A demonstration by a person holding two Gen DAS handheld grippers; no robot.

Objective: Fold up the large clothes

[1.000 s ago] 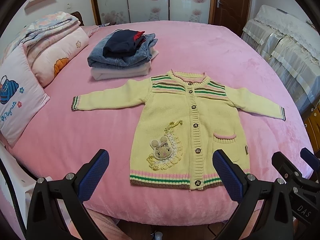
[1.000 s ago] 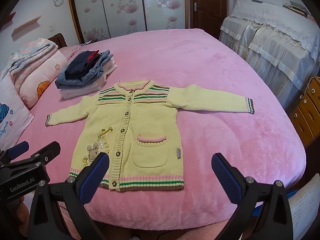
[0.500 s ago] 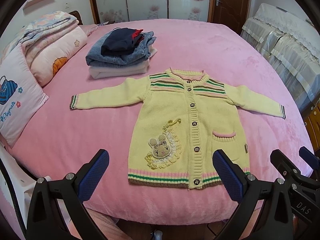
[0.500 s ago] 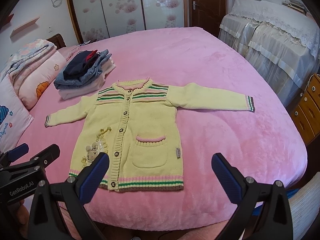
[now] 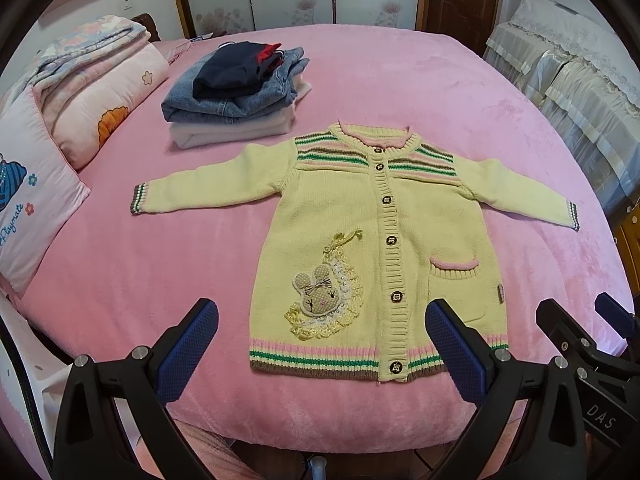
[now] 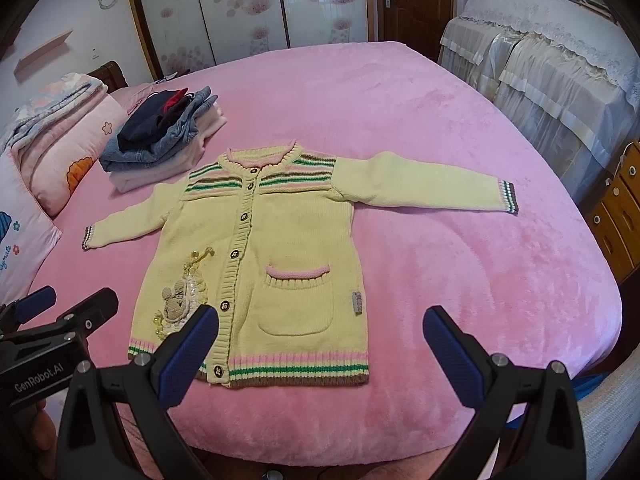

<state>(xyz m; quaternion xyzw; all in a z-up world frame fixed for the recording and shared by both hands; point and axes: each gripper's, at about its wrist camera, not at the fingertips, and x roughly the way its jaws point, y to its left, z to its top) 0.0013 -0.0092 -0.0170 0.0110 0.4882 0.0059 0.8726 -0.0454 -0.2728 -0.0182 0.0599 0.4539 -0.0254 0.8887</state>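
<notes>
A yellow knit cardigan point(image 5: 400, 240) with striped yoke, hem and cuffs lies flat, buttoned, face up on the pink bed point(image 5: 160, 264), both sleeves spread out. It also shows in the right wrist view point(image 6: 280, 248). It has a bunny patch point(image 5: 318, 292) and a pocket point(image 6: 296, 300). My left gripper point(image 5: 320, 344) is open and empty, above the near bed edge by the hem. My right gripper point(image 6: 320, 348) is open and empty, over the hem's right part. Each gripper shows at the edge of the other's view.
A stack of folded clothes point(image 5: 236, 92) with jeans on top sits behind the left sleeve. Pillows and a folded quilt point(image 5: 88, 92) lie at the left. Covered furniture point(image 6: 560, 80) and a wooden drawer unit point(image 6: 616, 216) stand right of the bed.
Both views have shifted slightly; the cardigan sits a little higher in both frames. Both grippers stay open and the cardigan has not moved on the bed.
</notes>
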